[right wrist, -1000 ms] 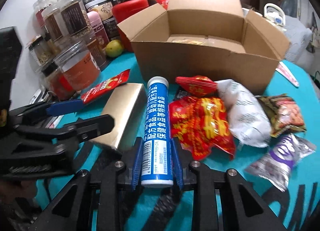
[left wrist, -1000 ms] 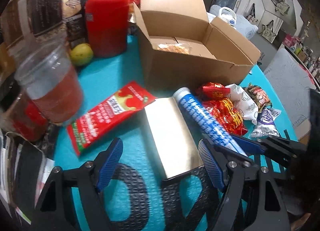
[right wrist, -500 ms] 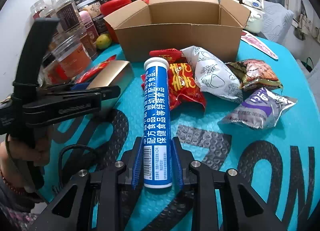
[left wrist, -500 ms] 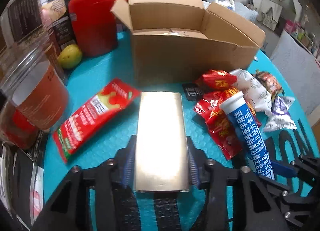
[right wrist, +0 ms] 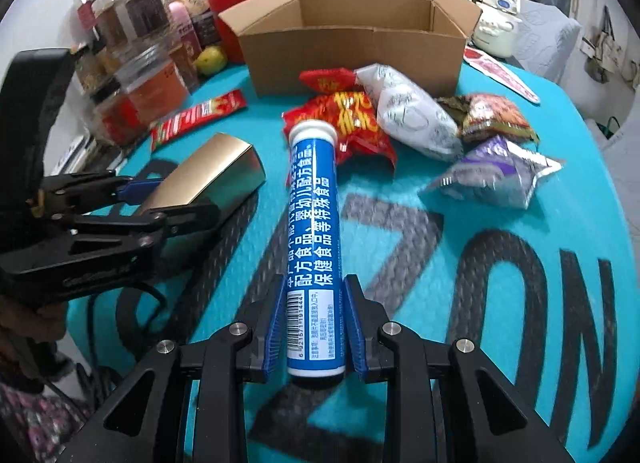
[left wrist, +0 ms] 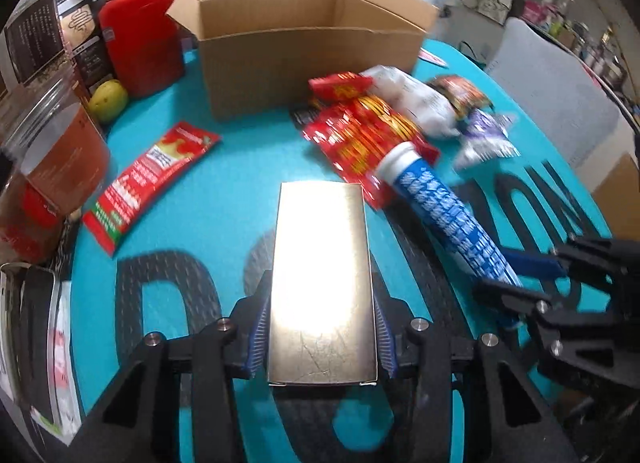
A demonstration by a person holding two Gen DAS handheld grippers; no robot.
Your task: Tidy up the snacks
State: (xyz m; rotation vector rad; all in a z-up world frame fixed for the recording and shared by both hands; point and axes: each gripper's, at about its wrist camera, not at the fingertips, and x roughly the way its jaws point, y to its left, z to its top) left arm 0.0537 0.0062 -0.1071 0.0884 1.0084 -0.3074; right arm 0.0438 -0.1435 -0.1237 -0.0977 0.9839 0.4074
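Left fingers (left wrist: pixel 258 337) clamping gold box (left wrist: pixel 323 283), right fingers (right wrist: pixel 272 329) clamping blue tube (right wrist: pixel 316 247); kettle (right wrist: pixel 496 25) only right-view.

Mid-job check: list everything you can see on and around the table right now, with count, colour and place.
Gold box: 1, gold, in left gripper.
Tube: 1, blue, white cap, in right gripper.
Cardboard box: 1, brown, open, table back.
Snack packets: about 5, red, white, brown, purple, before the cardboard box.
Red sachet: 1, table left.
Jars: several, far left.
Lemon: 1, yellow, by red canister.
Left gripper: shut.
Right gripper: shut.
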